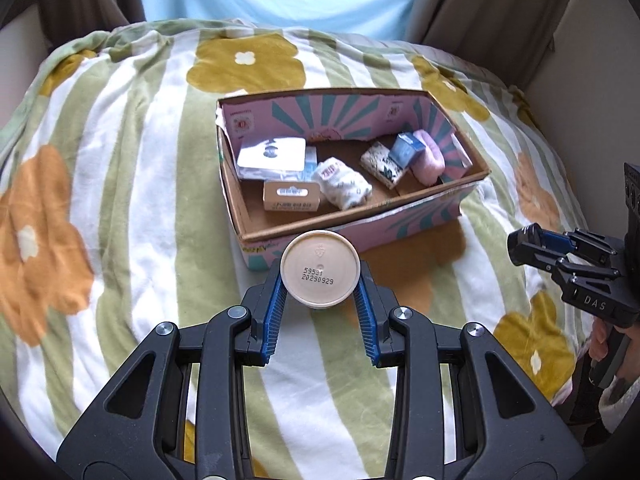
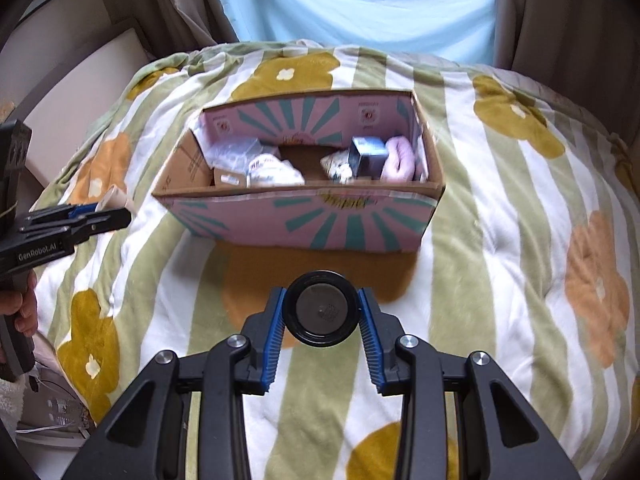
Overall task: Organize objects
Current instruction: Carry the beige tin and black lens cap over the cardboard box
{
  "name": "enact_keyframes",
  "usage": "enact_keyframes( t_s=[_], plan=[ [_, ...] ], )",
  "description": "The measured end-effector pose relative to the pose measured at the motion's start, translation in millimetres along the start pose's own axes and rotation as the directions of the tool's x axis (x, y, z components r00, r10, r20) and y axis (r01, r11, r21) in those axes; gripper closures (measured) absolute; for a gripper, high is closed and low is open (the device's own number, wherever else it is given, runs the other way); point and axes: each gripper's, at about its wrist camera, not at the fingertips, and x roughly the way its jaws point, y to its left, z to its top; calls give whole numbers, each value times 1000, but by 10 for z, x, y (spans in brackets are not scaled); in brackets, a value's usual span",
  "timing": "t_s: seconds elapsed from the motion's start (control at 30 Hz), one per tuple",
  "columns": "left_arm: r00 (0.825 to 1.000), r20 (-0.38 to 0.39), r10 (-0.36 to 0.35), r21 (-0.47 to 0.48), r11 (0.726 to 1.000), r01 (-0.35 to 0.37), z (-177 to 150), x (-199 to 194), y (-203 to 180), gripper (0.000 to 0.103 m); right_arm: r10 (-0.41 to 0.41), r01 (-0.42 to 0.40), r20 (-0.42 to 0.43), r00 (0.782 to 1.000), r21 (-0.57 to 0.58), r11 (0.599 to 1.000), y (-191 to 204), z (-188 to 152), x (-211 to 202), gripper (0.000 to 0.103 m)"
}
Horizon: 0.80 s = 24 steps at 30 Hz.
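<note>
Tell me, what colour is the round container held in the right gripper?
Black, with a dull grey round end: the black container shows best in the right wrist view.

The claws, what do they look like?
Both the left claw and the right claw are black, with ridged blue pads inside and silver bolts. One side reads "DAS", another "GenRobot.AI". No cables on them show.

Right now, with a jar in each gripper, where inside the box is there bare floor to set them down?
In the box, bare floor runs along the near wall, in front of the tan carton and sock roll; a smaller gap lies mid-back. Crowded at the left end around the plastic packet, and the right around the pink roll.
</note>
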Motion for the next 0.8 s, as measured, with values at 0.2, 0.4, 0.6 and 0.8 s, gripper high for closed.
enact_keyframes(
  t_s=[0.2, 0.4, 0.6, 0.8],
  plan=[
    [1000, 10, 10, -38, 999, -9, 284, 80, -29, 73, 16, -15, 30, 999, -21, 1000, -106, 421, 22, 70],
    [1000, 15, 18, -36, 999, -17, 603, 305, -121, 73, 51, -49, 31, 998, -65, 997, -119, 798, 206, 70],
    [1000, 1, 10, -70, 997, -10, 974, 646, -134, 73, 96, -96, -3, 995, -97, 991, -126, 1074, 505, 70],
    [999, -39, 25, -73, 997, -28, 1249, 1050, -133, 73, 122, -127, -47, 991, -112, 986, -178, 1245, 825, 70]
  ],
)
